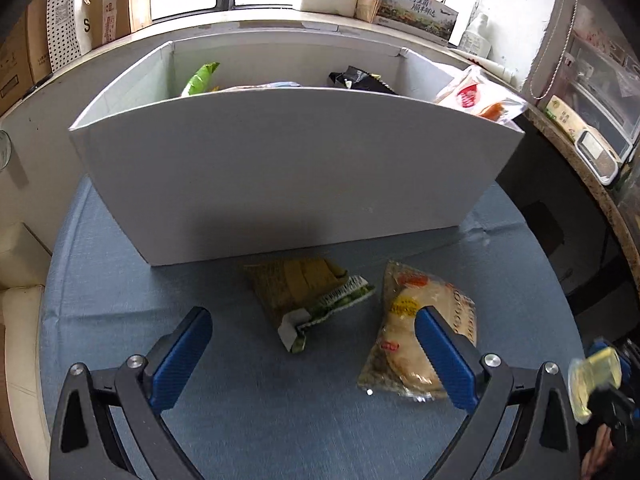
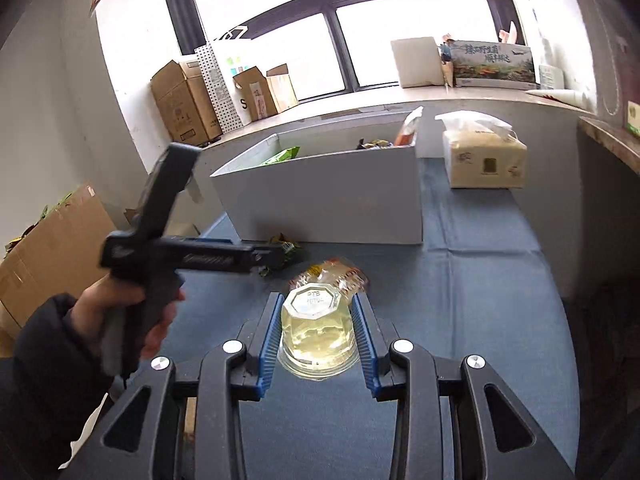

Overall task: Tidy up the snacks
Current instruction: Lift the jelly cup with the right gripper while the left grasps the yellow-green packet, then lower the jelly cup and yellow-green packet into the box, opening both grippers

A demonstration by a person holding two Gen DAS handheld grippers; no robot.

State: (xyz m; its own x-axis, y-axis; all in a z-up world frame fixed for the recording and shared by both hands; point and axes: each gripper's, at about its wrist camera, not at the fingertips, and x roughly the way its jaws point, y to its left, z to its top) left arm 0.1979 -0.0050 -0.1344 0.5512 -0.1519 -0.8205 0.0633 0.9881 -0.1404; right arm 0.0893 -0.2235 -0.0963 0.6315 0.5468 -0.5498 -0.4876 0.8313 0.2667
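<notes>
My left gripper [image 1: 314,330] is open and empty above the blue cloth, with a green and yellow snack packet [image 1: 308,300] lying between its fingers and a clear bread packet [image 1: 416,336] by its right finger. My right gripper [image 2: 316,320] is shut on a clear jelly cup [image 2: 318,334], held above the cloth. The cup also shows blurred at the right edge of the left wrist view [image 1: 594,384]. The white box [image 1: 288,176] stands behind the packets, with several snacks inside.
A tissue pack [image 2: 484,158] stands to the right of the white box [image 2: 328,204]. Cardboard boxes [image 2: 188,100] and a printed carton [image 2: 492,64] line the windowsill. A counter edge [image 1: 592,184] runs along the right. The left hand-held gripper [image 2: 192,256] reaches in from the left.
</notes>
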